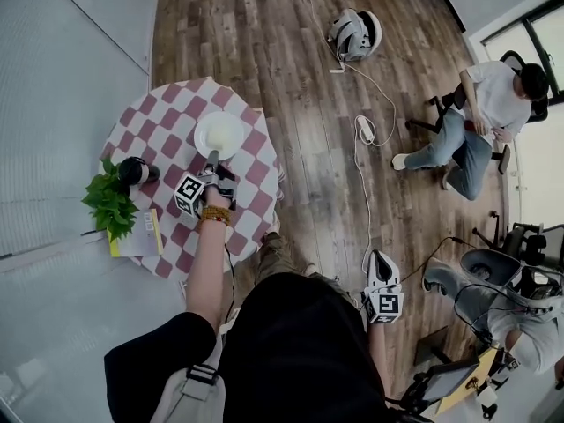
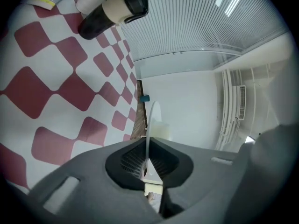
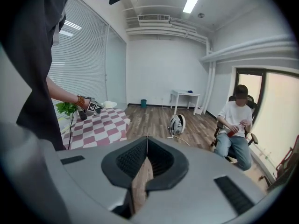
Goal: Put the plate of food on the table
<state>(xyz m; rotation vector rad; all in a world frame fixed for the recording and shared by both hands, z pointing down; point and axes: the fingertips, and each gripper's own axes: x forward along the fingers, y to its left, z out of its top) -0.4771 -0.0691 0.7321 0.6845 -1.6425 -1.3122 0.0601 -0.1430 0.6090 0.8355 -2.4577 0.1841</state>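
A white plate (image 1: 218,135) with a pale block of food lies on or just over the round table (image 1: 256,196), which has a red-and-white checked cloth. My left gripper (image 1: 212,167) is shut on the plate's near rim. In the left gripper view the plate (image 2: 150,125) stands edge-on between the closed jaws of the left gripper (image 2: 147,146), with the pale food (image 2: 162,130) beside it; I cannot tell if the plate rests on the cloth. My right gripper (image 1: 379,261) hangs low beside the person, over the wood floor. The right gripper (image 3: 146,141) is shut with nothing in it.
A black tumbler (image 1: 134,172), a leafy plant (image 1: 110,203) and a yellow book (image 1: 141,236) occupy the table's left side. On the floor lie a white round device (image 1: 354,33) and a power strip with cable (image 1: 366,130). A person (image 1: 476,122) sits at the right.
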